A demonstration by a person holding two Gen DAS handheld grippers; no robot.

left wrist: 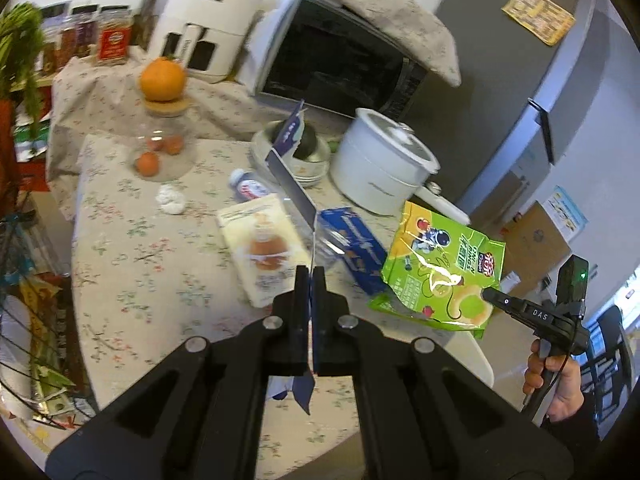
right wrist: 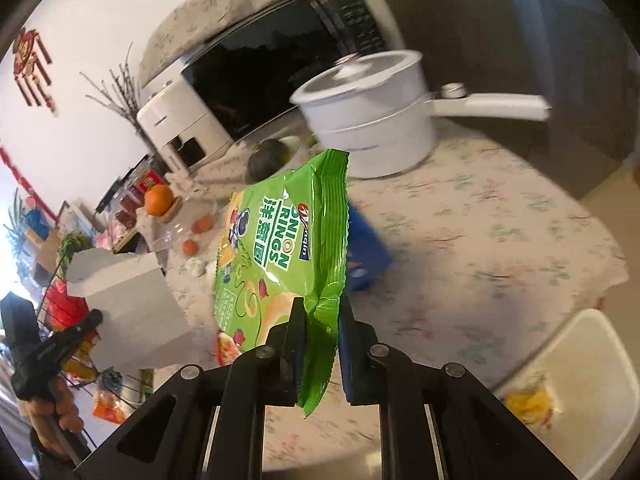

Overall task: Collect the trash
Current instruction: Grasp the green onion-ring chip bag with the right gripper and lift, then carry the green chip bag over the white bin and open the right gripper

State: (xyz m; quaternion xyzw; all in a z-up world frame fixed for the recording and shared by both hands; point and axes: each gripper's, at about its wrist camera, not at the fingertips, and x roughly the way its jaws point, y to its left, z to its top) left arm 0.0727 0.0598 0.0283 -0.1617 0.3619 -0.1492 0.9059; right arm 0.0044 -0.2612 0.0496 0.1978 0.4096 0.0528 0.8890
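My left gripper (left wrist: 311,276) is shut on a thin silver and blue wrapper (left wrist: 291,182), held edge-on above the table; it shows white from the right wrist view (right wrist: 128,304). My right gripper (right wrist: 318,312) is shut on the corner of a green onion rings bag (right wrist: 280,252) and holds it up over the table; the bag also shows in the left wrist view (left wrist: 440,268). A blue packet (left wrist: 356,248), a white carton (left wrist: 260,248), a small plastic bottle (left wrist: 250,186) and a crumpled tissue (left wrist: 171,199) lie on the floral tablecloth (left wrist: 132,280).
A white bin (right wrist: 568,364) with a yellow wrapper inside stands at the table's near right edge. A white pot (left wrist: 380,164), a microwave (left wrist: 336,60), an air fryer (left wrist: 208,20), a glass jar with an orange (left wrist: 162,80) on top and a wire rack (left wrist: 28,320) surround the table.
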